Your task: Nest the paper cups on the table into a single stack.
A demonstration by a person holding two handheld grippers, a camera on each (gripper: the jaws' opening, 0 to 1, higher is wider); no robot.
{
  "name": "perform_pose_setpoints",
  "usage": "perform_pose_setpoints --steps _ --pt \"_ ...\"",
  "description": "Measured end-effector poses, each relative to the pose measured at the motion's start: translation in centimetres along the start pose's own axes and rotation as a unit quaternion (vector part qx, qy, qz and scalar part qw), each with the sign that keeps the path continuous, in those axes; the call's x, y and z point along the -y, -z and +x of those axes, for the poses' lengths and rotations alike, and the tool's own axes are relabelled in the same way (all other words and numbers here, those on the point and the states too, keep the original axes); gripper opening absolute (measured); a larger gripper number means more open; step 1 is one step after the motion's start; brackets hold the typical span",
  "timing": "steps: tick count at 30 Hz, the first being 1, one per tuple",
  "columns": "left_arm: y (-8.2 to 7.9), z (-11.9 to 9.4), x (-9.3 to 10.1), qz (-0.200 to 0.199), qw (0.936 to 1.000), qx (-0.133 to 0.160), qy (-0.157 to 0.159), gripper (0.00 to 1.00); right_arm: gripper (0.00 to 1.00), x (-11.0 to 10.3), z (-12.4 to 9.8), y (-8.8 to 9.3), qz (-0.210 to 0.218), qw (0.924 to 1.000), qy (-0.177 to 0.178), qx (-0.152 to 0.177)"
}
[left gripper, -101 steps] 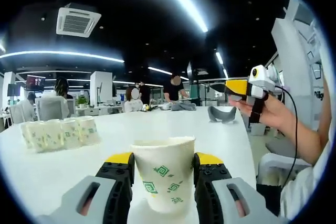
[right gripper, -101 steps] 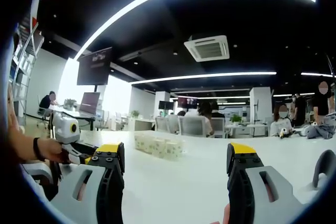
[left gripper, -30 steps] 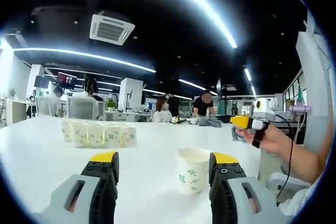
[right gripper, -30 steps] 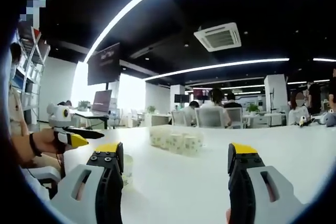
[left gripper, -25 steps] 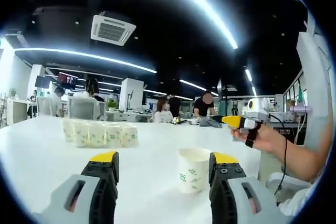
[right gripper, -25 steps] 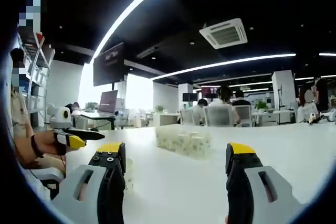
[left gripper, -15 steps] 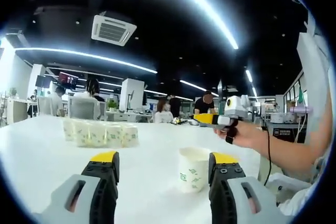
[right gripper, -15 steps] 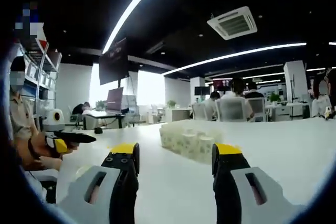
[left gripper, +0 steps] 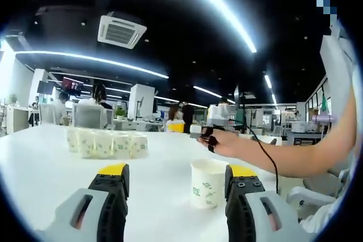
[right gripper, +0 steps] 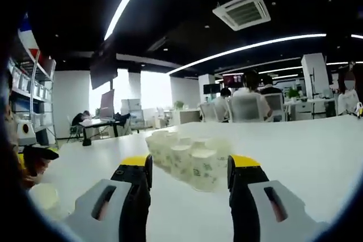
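Left gripper view: jaws apart over a white table, one paper cup standing just ahead of them.

The left gripper (left gripper: 176, 194) held its yellow-tipped jaws spread wide with nothing between them; the single paper cup (left gripper: 207, 183) with a green pattern stood upright on the white table (left gripper: 39, 168), just beyond the tips and close to the right-hand jaw. Past the cup, a person's hand (left gripper: 224, 141) reached in from the right, holding the other gripper. Farther off, to the left of the cup, the cluster of paper cups (left gripper: 106, 144) stood together. In the right gripper view, the right gripper (right gripper: 189, 174) also had its jaws apart, empty, with the cluster of cups (right gripper: 187, 160) just beyond its tips.
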State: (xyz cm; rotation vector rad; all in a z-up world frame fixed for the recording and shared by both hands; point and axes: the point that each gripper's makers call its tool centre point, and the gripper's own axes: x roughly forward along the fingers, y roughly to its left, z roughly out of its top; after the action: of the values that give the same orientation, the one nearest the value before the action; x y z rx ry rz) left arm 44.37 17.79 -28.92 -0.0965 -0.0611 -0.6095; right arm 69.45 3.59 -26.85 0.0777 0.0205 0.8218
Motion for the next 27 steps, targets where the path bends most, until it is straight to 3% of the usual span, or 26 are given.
perform_pose_setpoints --steps 5,18,23,27 --pt "-0.4 -0.1 -0.3 0.001 1.0 0.002 -0.003 0.73 0.61 1.5 2.3 1.9 -0.001 0.9996 0.007 -0.028" --pt "-1.5 -0.8 -1.2 0.017 0.9998 0.002 -0.014 0.72 0.65 2.4 6.5 5.5 0.005 0.9969 0.002 -0.079" --pt "-1.3 -0.7 -1.3 0.019 0.9997 0.0 -0.016 0.72 0.58 2.2 7.8 6.2 -0.016 0.9957 0.004 -0.091" --pt "-1.3 -0.7 -1.3 0.022 0.9996 -0.002 -0.016 0.72 0.53 1.6 8.6 5.7 -0.035 0.9954 0.002 -0.089"
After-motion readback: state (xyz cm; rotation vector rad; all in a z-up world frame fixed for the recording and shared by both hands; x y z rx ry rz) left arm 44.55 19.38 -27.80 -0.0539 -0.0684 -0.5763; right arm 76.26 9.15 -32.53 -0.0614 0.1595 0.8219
